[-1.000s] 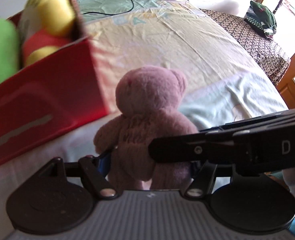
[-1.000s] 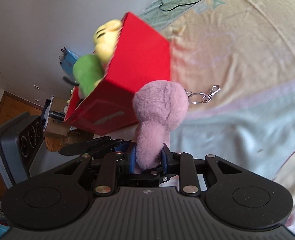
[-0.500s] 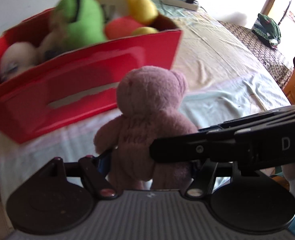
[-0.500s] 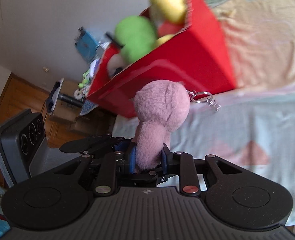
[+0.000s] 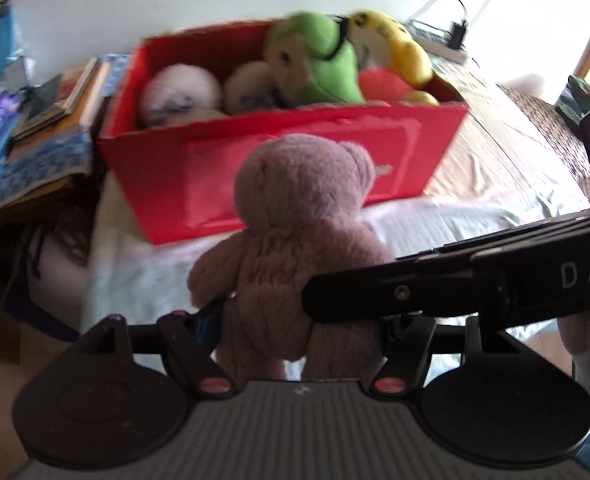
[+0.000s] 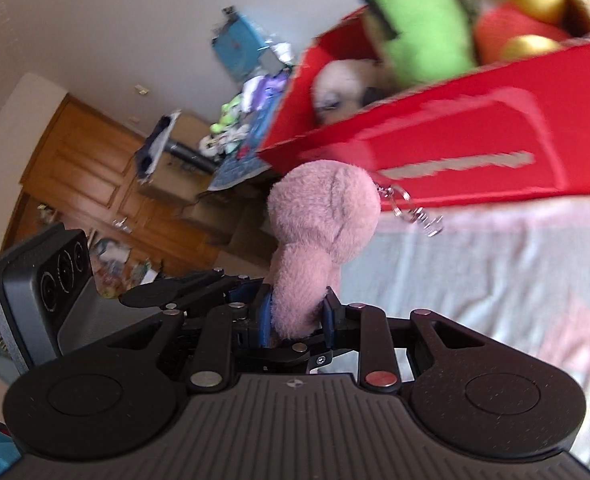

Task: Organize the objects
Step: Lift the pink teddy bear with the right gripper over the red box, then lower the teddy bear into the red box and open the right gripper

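**Soft bear, two grips, bin just ahead**

The bear is off the bed, upright, and pinched low down by both tools. The left gripper has its fingers closed on the legs and lower body; in the right wrist view the right gripper squeezes the same lower part between its blue fingers, which sink visibly into the plush. From the left view the right tool crosses in from the right and meets the bear at its hip.

The bear looks light and very soft — it gives under the fingers, so crushing is no worry and it is not fragile. The risk, as I judge it, is the opposite: fuzzy pile and a floppy body can slide or twist out of a shallow pinch. The head sits high above both grips and could nod over. The best hold is where it is held now, deep on the torso or legs (not an ear or an arm). A keyring dangles from the head on the right and might snag the bin's rim.

The red bin stands on the bed beyond the bear, already holding a green toy, a yellow toy and white toys — room looks tight at the right, freer at the left.
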